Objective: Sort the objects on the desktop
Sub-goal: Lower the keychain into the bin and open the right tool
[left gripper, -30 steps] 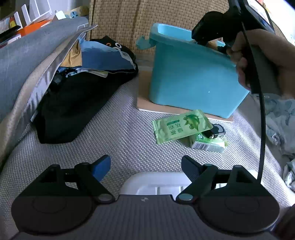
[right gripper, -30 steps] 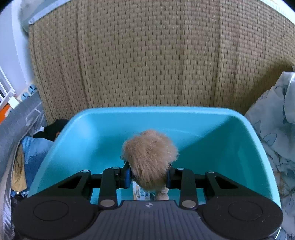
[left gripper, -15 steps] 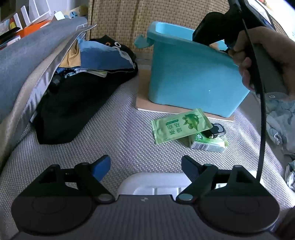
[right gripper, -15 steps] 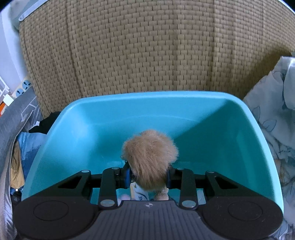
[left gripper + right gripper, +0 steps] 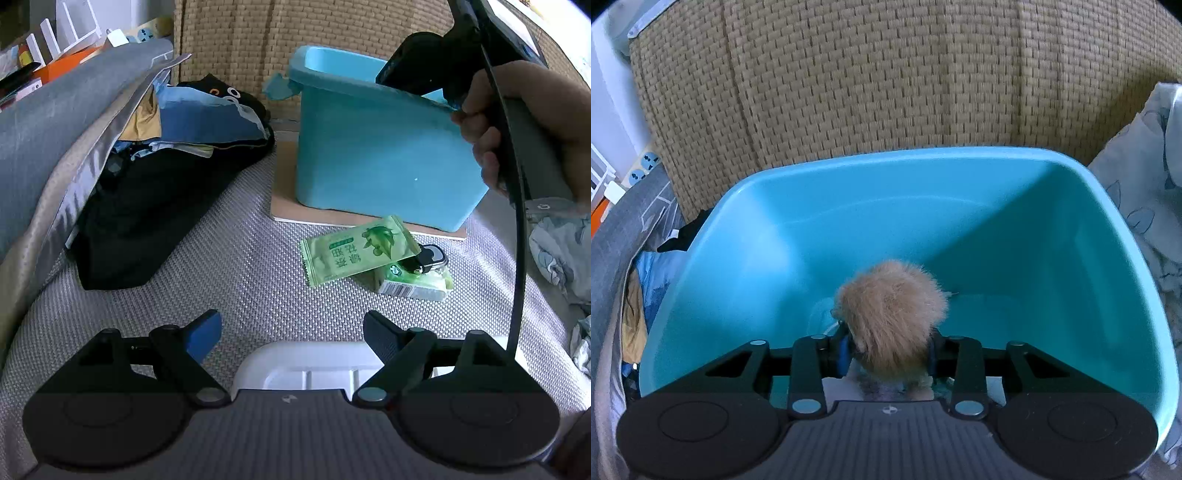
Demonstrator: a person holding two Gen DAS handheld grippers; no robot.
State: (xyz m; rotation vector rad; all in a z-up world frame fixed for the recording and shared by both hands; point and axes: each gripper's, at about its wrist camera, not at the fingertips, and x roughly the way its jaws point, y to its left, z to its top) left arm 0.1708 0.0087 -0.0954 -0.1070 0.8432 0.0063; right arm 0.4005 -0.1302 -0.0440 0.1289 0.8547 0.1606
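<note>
At the far left of the left wrist view lie a grey cushion [image 5: 55,122] and, beside it, a heap of dark clothes [image 5: 159,192]; neither seems part of your sorting, so leave them be. At the bottom of that frame your left tool [image 5: 291,328] hangs spread wide with nothing between its fingers, aimed down over the grey woven bed surface [image 5: 236,266], probably waiting its turn. A white plastic thing sits just beneath it, too hidden to name.

Move right to the middle of the frame: a green packet [image 5: 354,251] lies tilted across a small green-and-white box [image 5: 413,286], with a dark key fob [image 5: 428,256] touching both. These lie just in front of the blue bin [image 5: 369,162], which stands on a flat board [image 5: 284,199], likely to keep it steady on the soft surface. They are still to be sorted.

At the upper right your hand [image 5: 535,133] holds the right tool over the bin's rim. In the right wrist view, that right tool [image 5: 888,350] has a fluffy brown toy [image 5: 890,306] between its fingers, low in the centre of the frame and inside the bin's walls [image 5: 997,221]. The jaws are opening while the pads appear to touch the fur, so the toy looks about to drop where it belongs.
</note>
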